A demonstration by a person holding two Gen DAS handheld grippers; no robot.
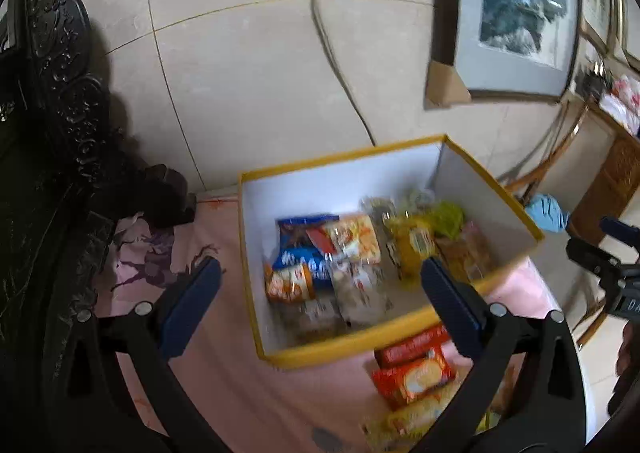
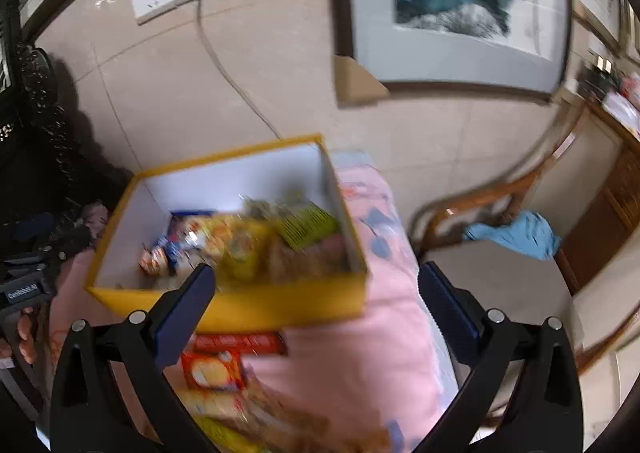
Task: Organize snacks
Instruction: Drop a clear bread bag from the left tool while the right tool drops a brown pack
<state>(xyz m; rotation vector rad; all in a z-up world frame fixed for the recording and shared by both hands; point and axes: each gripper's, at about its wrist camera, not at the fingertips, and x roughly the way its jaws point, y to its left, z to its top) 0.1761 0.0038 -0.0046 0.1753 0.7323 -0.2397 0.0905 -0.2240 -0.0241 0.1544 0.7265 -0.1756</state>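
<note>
Left wrist view shows the left gripper (image 1: 320,301) spread wide and empty above the yellow box (image 1: 360,347) of snacks (image 1: 344,253) on the pink cloth (image 1: 224,381). The right gripper (image 2: 316,313) is likewise wide open, holding nothing. Loose packets (image 1: 414,371) lie just in front of the box, so this looks like a between-picks step; next, one gripper should drop onto a packet and close.
</note>
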